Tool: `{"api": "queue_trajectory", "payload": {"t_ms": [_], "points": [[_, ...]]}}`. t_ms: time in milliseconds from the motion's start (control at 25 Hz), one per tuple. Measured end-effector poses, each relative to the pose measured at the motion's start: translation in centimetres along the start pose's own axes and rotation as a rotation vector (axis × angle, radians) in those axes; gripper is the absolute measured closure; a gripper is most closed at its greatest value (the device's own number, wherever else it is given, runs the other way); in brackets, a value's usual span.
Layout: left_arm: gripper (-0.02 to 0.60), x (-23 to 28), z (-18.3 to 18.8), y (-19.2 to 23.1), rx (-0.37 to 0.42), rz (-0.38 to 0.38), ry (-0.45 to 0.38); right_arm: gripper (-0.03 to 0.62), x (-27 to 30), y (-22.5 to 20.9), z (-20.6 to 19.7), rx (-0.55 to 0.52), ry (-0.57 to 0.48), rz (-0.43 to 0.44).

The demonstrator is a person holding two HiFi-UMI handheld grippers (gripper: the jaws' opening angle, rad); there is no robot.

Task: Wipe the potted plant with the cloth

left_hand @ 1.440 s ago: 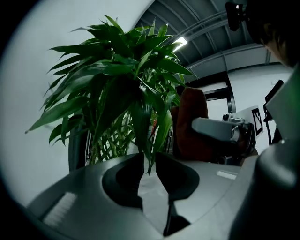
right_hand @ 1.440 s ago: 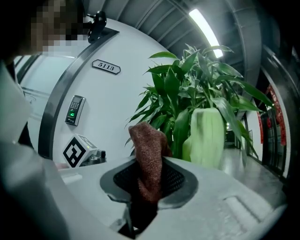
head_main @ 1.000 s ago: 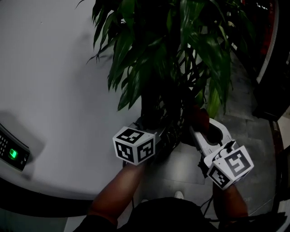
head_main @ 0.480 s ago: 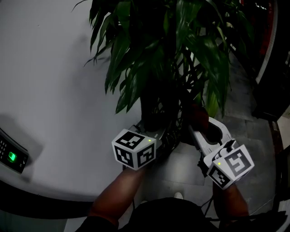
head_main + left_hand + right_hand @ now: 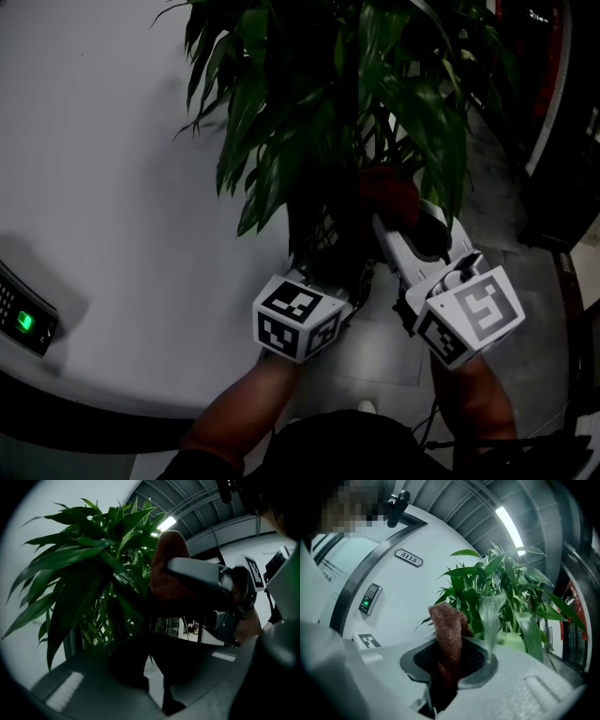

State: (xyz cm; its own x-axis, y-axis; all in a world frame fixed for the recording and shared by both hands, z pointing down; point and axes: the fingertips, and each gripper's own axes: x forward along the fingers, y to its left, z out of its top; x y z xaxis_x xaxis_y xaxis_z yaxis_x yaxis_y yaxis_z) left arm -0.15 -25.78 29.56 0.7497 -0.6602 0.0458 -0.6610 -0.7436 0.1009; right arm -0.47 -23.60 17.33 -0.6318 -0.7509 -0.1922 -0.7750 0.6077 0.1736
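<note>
Moved: right gripper [image 5: 403,220] rose, carrying cloth [image 5: 449,630] up among potted plant [image 5: 309,112].
Jaws: right pinches cloth; left gripper [image 5: 150,667] just closed, pressed together, apparently on nothing.
Plant: far centre, just beyond both grippers.
Advice: wipe gently along each leaf.

The head view was dim and underexposed, the plant [image 5: 356,112] nearly black at its core, a keypad lamp [image 5: 26,320] glowing green. Both gripper views showed a glaring ceiling light [image 5: 509,524], fisheye-bent edges, dark vignetting and a blurred foreground.
</note>
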Motion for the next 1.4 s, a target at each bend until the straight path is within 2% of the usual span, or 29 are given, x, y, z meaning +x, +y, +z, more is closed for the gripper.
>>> {"api": "queue_trajectory", "payload": {"t_ms": [400,560,1120,1400], "points": [[0.563,0.0,-0.6,-0.1,0.045,0.029,0.025,0.517,6.7,-4.2,1.1,-0.024,-0.011,-0.126],[0.563,0.1,-0.5,0.0,0.059,0.037,0.026,0.517,8.5,-5.2,0.5,-0.030,0.009,-0.148],[0.563,0.3,-0.8,0.1,0.088,0.031,0.044,0.517,10.4,-4.2,-1.8,-0.060,0.088,-0.100],[0.563,0.1,-1.2,0.4,0.064,0.031,0.054,0.517,9.8,-3.9,-3.6,-0.041,0.141,-0.079]]}}
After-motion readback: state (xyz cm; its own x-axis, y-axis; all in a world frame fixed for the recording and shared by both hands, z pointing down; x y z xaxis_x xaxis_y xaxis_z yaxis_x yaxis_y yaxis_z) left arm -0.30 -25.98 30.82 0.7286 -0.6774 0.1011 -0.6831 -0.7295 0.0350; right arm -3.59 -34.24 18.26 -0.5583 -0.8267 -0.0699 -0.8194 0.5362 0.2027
